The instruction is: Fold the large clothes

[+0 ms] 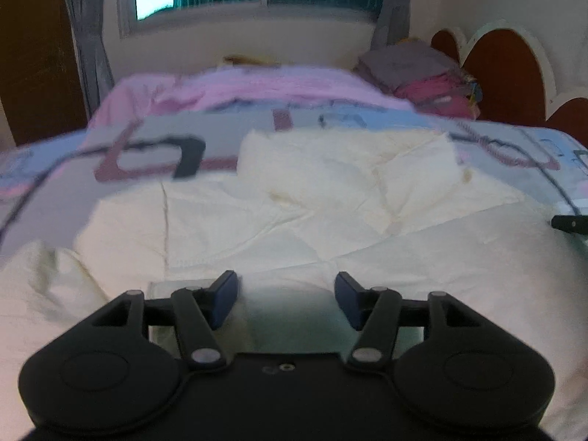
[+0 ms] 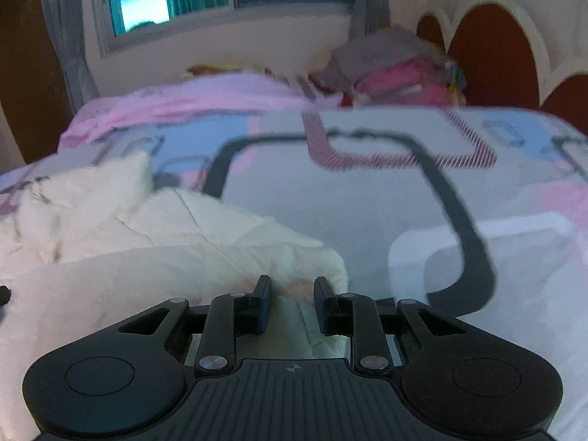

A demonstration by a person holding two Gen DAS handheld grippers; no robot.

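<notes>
The left gripper [image 1: 286, 301] is held open above the cream garment [image 1: 294, 220], nothing between its pads. The right gripper [image 2: 293, 303] is closed on the garment's right edge. Bare patterned bedsheet [image 2: 367, 202] lies beyond. No writing is readable.

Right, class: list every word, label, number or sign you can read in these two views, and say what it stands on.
No readable text in either view.
Patterned bedsheet with dark outlines and pink hatching: shapes only, no letters.
Small round marks on the black tool bodies: symbols, not words.
Stack of folded grey and pink clothes: too blurred to tell.
Cream quilted garment: no label showing.
</notes>
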